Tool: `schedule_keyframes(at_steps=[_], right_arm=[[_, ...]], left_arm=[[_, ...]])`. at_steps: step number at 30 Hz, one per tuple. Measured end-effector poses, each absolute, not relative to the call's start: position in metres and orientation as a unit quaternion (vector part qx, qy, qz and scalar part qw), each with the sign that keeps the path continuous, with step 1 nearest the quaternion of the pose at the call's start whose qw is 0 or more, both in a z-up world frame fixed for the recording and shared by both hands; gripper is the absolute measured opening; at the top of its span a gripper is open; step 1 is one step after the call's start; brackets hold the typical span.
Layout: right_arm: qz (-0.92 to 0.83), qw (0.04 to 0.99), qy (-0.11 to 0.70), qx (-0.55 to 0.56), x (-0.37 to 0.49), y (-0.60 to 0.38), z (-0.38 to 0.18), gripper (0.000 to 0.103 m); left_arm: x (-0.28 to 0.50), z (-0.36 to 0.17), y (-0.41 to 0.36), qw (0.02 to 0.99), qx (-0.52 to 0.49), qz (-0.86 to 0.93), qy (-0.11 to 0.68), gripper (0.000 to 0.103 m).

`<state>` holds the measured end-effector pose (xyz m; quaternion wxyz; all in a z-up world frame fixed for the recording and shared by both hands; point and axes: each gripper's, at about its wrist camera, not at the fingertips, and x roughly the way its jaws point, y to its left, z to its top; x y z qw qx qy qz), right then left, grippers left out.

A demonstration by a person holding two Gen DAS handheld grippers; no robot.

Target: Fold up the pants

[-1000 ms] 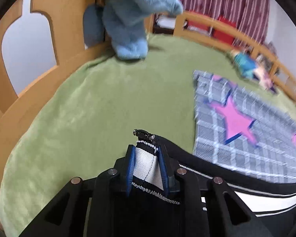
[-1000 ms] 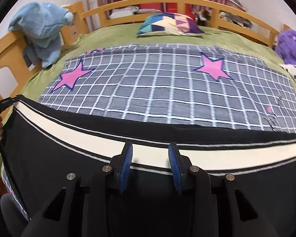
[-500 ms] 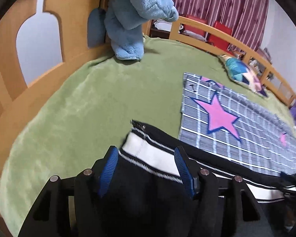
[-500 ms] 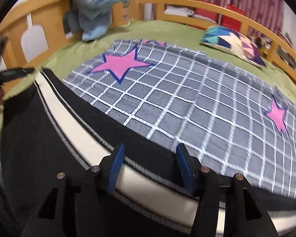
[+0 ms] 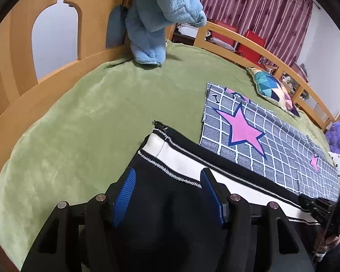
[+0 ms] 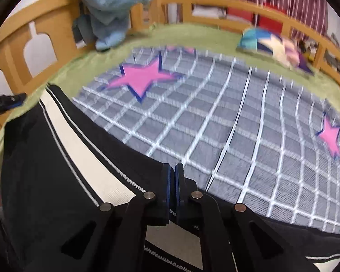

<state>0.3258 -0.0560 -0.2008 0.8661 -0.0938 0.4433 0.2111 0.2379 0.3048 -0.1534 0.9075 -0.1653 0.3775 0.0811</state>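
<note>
Left wrist view: black pants with a white side stripe lie on the green blanket, long axis running rightward; the left gripper tilts down over the leg end, jaws wide, pads clear of the cloth. Right wrist view: the right gripper has just snapped closed, pinching the pants' dark edge beside the checked star cloth.

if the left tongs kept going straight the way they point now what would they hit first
Most likely the black pants themselves: the fabric lies between the open left tongs, with the white side stripe just ahead. Past the hem comes the green blanket, though depth is hard to judge.
</note>
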Motion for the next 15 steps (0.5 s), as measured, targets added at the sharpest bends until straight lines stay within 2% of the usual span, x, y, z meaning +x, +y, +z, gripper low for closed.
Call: schedule_keyframes(at_steps=[2, 7, 10, 11, 12, 15], right_arm=[[0.206, 0.860, 0.458, -0.093, 0.332, -0.054, -0.213, 0.006], [0.183, 0.873, 0.450, -0.051, 0.329, -0.063, -0.195, 0.012], [0.179, 0.878, 0.441, -0.044, 0.309, -0.067, -0.180, 0.029], [0.180, 0.880, 0.438, -0.044, 0.300, -0.068, -0.175, 0.037], [0.178, 0.882, 0.435, -0.045, 0.289, -0.071, -0.171, 0.041], [0.170, 0.887, 0.427, -0.047, 0.255, -0.082, -0.163, 0.041]], left_arm=[[0.232, -0.152, 0.305, 0.907, -0.163, 0.082, 0.378, 0.057], [0.203, -0.148, 0.309, 0.907, -0.147, 0.104, 0.380, 0.059], [0.180, -0.153, 0.316, 0.904, -0.157, 0.113, 0.381, 0.060], [0.171, -0.156, 0.319, 0.902, -0.167, 0.111, 0.383, 0.060], [0.162, -0.160, 0.320, 0.899, -0.175, 0.108, 0.385, 0.060], [0.142, -0.173, 0.325, 0.892, -0.198, 0.112, 0.389, 0.062]])
